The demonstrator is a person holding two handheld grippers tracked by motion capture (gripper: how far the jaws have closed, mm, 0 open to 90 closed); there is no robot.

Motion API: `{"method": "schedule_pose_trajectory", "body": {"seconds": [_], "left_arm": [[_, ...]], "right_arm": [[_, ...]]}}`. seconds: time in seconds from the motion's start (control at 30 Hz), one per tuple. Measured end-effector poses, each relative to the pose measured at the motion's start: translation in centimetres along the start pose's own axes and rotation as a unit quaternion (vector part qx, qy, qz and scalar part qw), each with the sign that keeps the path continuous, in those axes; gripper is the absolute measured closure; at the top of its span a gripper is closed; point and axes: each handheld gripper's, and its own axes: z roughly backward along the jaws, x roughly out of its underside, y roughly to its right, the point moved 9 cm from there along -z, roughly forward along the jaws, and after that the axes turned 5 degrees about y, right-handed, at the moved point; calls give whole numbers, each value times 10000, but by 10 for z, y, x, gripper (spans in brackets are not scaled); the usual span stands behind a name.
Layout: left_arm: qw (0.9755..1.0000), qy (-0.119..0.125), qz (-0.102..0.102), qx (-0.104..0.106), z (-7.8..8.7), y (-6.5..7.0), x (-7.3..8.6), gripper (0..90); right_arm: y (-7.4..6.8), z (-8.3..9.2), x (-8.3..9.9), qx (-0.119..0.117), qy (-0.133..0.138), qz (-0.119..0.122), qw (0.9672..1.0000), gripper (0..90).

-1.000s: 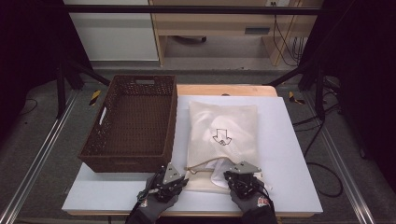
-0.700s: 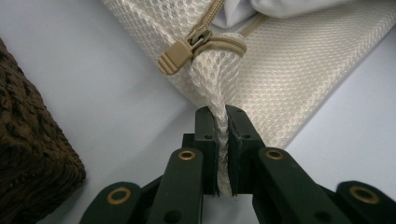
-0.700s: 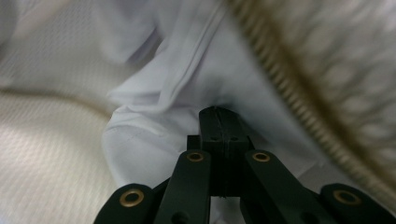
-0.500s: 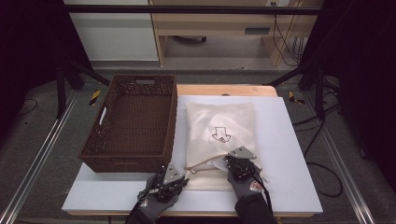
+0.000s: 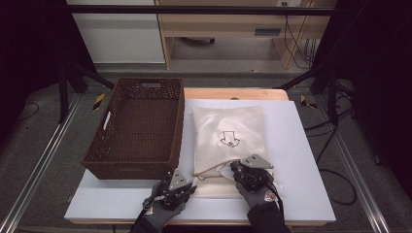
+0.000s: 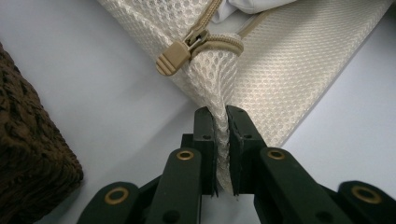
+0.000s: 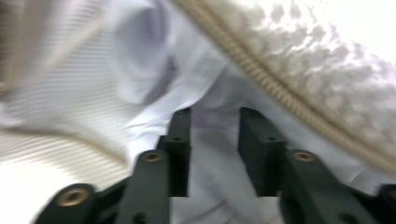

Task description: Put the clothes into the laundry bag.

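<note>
Two grippers are working the mesh bag [image 5: 228,141] at six o'clock: left gripper [image 6: 221,140] is pinching its corner, right gripper [image 7: 215,140] is just spreading its jaws over white cloth [image 7: 154,79] at the zipper mouth. Stuffing step, likely; next, zip shut, basket [image 5: 136,128] waiting at ten.

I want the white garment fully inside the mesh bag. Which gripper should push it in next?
Right. The right gripper has just opened at the bag's mouth with the white garment ahead. The left gripper is clamped on the mesh bag corner.

Wooden desk [image 5: 228,22], grey floor [image 5: 43,145]
</note>
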Motion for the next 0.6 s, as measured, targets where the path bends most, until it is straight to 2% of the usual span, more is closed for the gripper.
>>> {"method": "schedule_pose_trajectory", "body": {"seconds": [0.1, 0.17, 0.3, 0.4, 0.47, 0.53, 0.6], "left_arm": [[10000, 33, 13, 16, 1, 1, -1, 811], [10000, 65, 18, 23, 2, 1, -2, 808], [9999, 129, 33, 34, 3, 2, -4, 809], [9998, 172, 43, 53, 5, 3, -7, 816], [9997, 209, 67, 62, 7, 3, -9, 817], [9997, 236, 96, 69, 7, 3, -10, 820], [9996, 249, 67, 78, 8, 4, -12, 822]], "right_arm": [[-6, 13, 6, -212, -80, 29, 9997, 489], [-7, 18, 13, -253, -200, 37, 9995, 448], [-8, 13, 26, -219, -437, 63, 9988, 454], [-9, 5, 34, -278, -688, 50, 9972, 564], [-9, 2, 34, -337, -702, 43, 9970, 691], [-10, 1, 30, -412, -727, -126, 9964, 808], [-10, -3, 28, -415, -760, -95, 9962, 860]]}}
